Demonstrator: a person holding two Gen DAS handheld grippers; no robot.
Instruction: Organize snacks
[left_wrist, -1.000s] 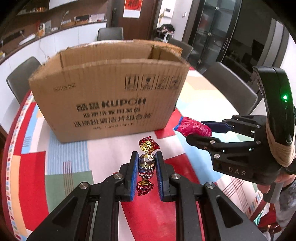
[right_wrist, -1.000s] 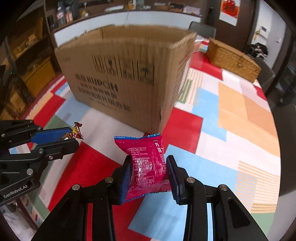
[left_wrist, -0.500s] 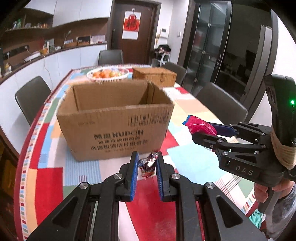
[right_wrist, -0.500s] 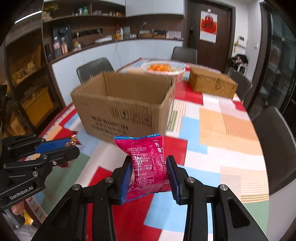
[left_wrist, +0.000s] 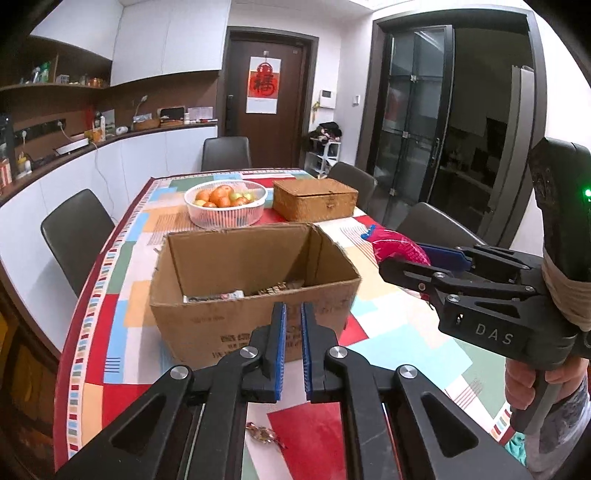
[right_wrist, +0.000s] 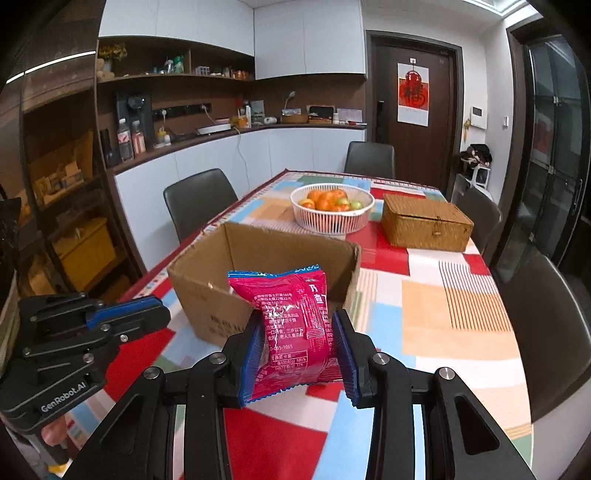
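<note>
Two grippers raised toward the carton; one had lost its load.

One second earlier the left gripper (left_wrist: 291, 345) had pinched a foil-wrapped candy (left_wrist: 264, 435); its blue pads (left_wrist: 280, 350) now stood nearly together with nothing between them, and the candy lay on the patchwork tablecloth (left_wrist: 110, 332) below the jaws, short of the cardboard box (left_wrist: 255, 291). The right gripper (right_wrist: 297, 354) remained clamped on the pink snack packet (right_wrist: 291, 325), now held higher, facing the open box, where other snacks were visible on the bottom. By judgement, the packet was ready for release over the box, whereas the dropped candy would require a fresh pick before it could be stored.
</note>
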